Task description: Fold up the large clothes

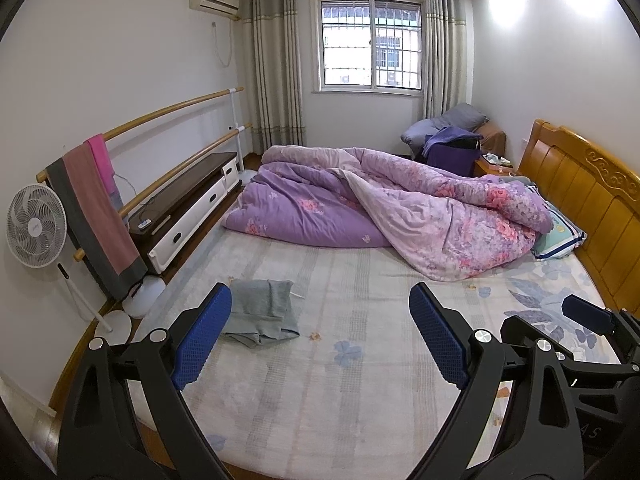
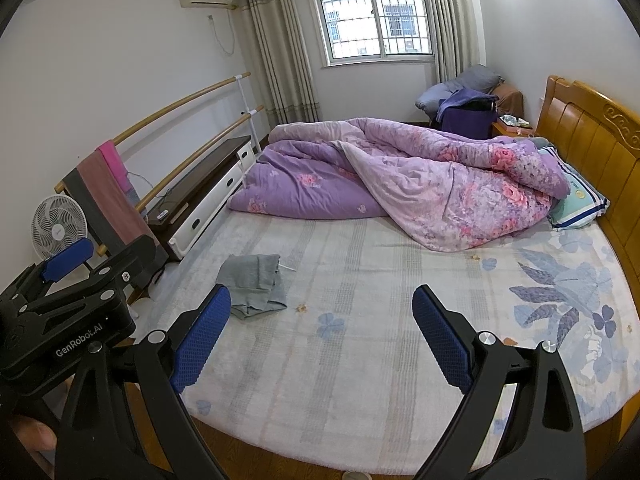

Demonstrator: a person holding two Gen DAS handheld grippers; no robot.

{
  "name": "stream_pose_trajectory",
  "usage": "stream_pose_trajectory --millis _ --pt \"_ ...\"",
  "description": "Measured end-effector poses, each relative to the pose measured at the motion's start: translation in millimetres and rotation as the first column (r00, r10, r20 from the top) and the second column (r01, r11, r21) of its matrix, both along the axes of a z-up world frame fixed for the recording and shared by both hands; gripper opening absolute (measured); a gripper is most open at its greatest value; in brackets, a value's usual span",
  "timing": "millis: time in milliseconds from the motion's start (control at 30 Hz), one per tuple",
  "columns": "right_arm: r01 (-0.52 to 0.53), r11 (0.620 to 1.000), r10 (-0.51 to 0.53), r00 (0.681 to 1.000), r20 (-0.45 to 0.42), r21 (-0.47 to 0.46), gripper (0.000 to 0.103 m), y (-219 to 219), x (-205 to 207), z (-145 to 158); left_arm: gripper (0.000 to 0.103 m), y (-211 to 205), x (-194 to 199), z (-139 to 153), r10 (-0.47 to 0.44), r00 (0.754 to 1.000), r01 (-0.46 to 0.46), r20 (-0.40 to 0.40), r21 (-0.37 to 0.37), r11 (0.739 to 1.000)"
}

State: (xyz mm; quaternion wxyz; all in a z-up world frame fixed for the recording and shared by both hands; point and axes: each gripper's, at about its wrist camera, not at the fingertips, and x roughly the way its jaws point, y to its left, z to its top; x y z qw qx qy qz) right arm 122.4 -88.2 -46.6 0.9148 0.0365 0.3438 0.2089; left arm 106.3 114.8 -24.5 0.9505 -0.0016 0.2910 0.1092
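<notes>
A folded grey garment [image 1: 262,312] lies on the bed [image 1: 360,360] near its left edge; it also shows in the right wrist view [image 2: 254,285]. My left gripper [image 1: 320,336] is open and empty, held above the near part of the bed, with the garment just beyond its left finger. My right gripper [image 2: 320,338] is open and empty, above the bed's near edge to the right of the garment. The right gripper shows at the right edge of the left wrist view [image 1: 588,316]; the left gripper shows at the left of the right wrist view [image 2: 68,260].
A rumpled purple floral quilt [image 1: 400,212] covers the far half of the bed [image 2: 400,340]. A pillow [image 1: 560,236] lies by the wooden headboard [image 1: 592,200]. Left of the bed stand a fan [image 1: 36,226], a rail with towels [image 1: 96,216] and a low cabinet [image 1: 188,208].
</notes>
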Motion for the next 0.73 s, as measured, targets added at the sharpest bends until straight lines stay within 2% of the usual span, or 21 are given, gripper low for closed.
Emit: stream_pose_trajectory --millis 433,633,733 --pt "-0.037 0.999 0.037 0.999 -0.033 -0.003 0.089 2.2 31.4 -10.4 0.091 -1.2 36.5 -16.8 0.039 0.999 -0.040 -0.033 -0.012 0.999" --pt "-0.063 0.998 0.062 0.996 -0.057 -0.014 0.089 16.4 46.6 -19.6 0.091 12.8 50.8 -31.0 0.063 0.996 -0.066 -0.071 -0.050 0.997" --pt "-0.071 0.997 0.069 0.995 -0.075 -0.032 0.096 32.3 52.6 -28.8 0.091 28.0 57.8 -42.4 0.084 0.992 -0.092 -0.097 -0.079 0.993"
